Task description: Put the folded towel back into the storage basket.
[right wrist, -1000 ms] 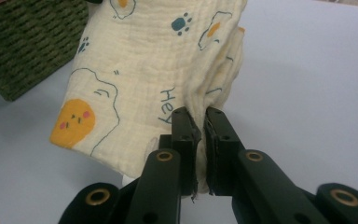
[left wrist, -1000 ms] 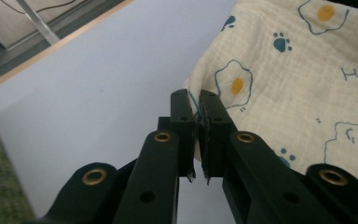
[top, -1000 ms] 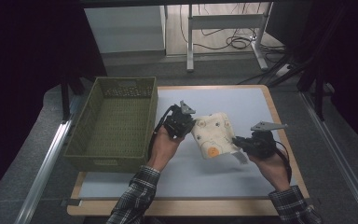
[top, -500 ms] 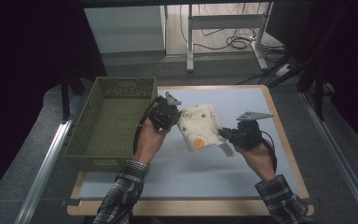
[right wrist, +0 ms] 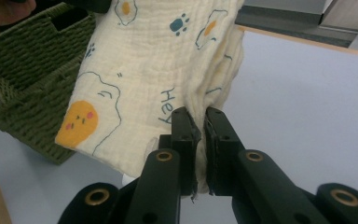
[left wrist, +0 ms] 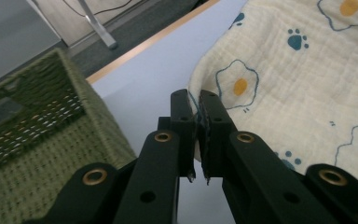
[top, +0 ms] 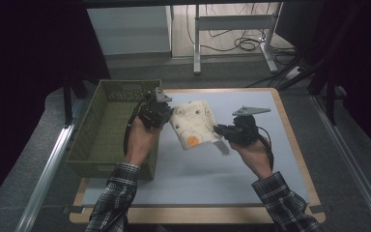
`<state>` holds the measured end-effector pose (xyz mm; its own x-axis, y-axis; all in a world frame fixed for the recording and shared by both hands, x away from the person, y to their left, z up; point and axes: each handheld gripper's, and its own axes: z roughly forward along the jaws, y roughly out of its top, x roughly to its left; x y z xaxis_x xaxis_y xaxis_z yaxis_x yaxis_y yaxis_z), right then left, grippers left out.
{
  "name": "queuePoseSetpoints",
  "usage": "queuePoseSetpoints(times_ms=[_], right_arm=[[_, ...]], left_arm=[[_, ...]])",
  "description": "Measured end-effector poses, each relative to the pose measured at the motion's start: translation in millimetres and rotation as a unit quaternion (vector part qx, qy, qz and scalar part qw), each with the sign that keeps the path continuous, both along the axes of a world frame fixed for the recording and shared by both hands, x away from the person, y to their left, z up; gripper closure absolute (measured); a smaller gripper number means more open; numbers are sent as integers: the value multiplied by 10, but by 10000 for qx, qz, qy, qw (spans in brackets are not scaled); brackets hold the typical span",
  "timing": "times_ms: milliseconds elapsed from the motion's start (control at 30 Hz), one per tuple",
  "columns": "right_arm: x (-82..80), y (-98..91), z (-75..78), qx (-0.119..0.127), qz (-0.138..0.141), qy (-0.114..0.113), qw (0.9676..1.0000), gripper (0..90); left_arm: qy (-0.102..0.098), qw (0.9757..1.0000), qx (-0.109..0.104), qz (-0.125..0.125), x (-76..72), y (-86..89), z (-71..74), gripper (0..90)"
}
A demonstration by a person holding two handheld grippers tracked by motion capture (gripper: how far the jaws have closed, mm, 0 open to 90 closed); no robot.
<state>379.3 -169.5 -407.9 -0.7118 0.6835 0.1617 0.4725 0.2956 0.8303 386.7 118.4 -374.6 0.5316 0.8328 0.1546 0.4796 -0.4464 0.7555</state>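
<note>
A folded cream cloth printed with fried eggs and blue paw marks hangs in the air between my two grippers, above the pale blue mat. My left gripper is shut on the cloth's left edge, close to the green basket. My right gripper is shut on the cloth's right edge. In the right gripper view the cloth droops in folds, with the basket behind it to the left.
The woven green basket stands at the table's left side and overhangs its edge. The wooden table rim frames the mat. Metal rails run along both sides on the floor, and cables lie beyond the far edge.
Both hands have carried the cloth leftwards and upwards, towards the basket. The grip of each gripper on the cloth is unchanged.
</note>
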Motion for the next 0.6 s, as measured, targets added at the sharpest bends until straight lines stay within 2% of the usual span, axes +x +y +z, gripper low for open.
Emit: queuePoseSetpoints(times_ms=[267, 600], right_arm=[[76, 281, 86, 49, 120, -17, 9999, 834], [180, 565, 126, 272, 220, 138, 9993, 834]], left_arm=[[-64, 9998, -4, 183, 22, 265, 89, 858], [-125, 9992, 70, 382, 25, 570, 196, 858]])
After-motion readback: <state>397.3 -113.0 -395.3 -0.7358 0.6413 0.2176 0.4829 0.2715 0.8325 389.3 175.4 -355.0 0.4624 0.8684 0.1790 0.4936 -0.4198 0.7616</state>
